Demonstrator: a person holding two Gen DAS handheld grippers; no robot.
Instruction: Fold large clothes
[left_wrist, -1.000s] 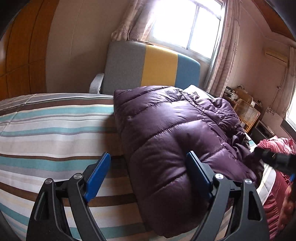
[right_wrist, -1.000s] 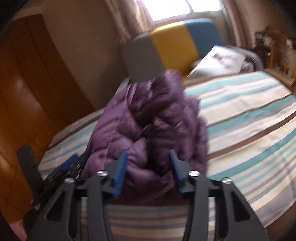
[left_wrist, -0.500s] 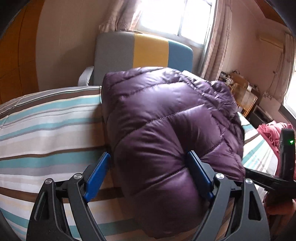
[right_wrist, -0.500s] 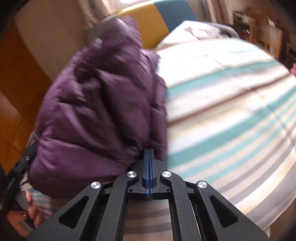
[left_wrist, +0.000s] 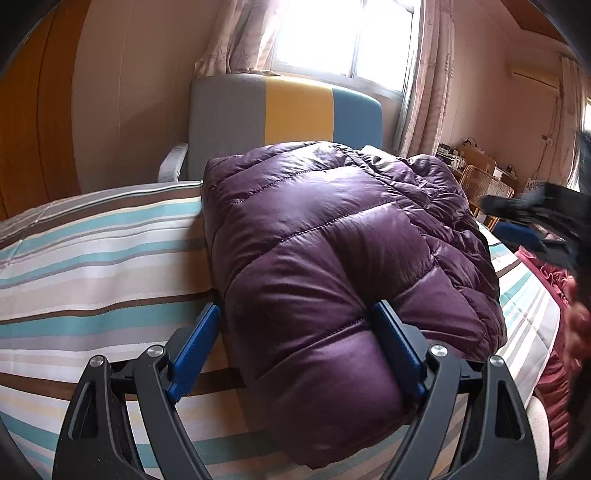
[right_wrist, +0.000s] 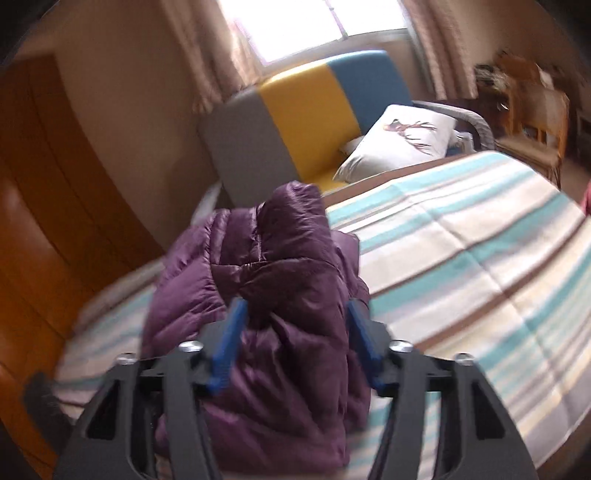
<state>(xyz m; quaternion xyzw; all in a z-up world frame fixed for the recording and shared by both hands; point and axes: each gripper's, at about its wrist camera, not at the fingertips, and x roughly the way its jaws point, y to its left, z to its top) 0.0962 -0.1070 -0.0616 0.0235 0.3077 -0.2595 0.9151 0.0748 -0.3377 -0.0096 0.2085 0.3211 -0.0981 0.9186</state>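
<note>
A purple jacket (left_wrist: 332, 266) lies folded in a puffy bundle on the bed (left_wrist: 96, 266), which has a cover striped in teal, brown, white and beige. In the left wrist view the left gripper (left_wrist: 299, 343) has its jaws spread wide around the near end of the jacket: the right blue pad (left_wrist: 397, 350) presses a dent into the quilted fabric, while the left pad (left_wrist: 194, 350) stands just beside the jacket's edge over the cover, and whether it touches cannot be told. In the right wrist view, which is blurred, the right gripper (right_wrist: 295, 343) faces another end of the bundle; its jaws are opening, with jacket fabric between the two blue pads, and neither pad clearly presses on it. At the right edge of the left view the right gripper appears as a dark blurred shape near a patch of red cloth (left_wrist: 554, 332). Beyond the bed stands a headboard (left_wrist: 284, 110) in grey, yellow and blue blocks, with a white pillow (right_wrist: 402, 142) lying in front of it, and a bright window (left_wrist: 343, 37) with pale curtains above.
</note>
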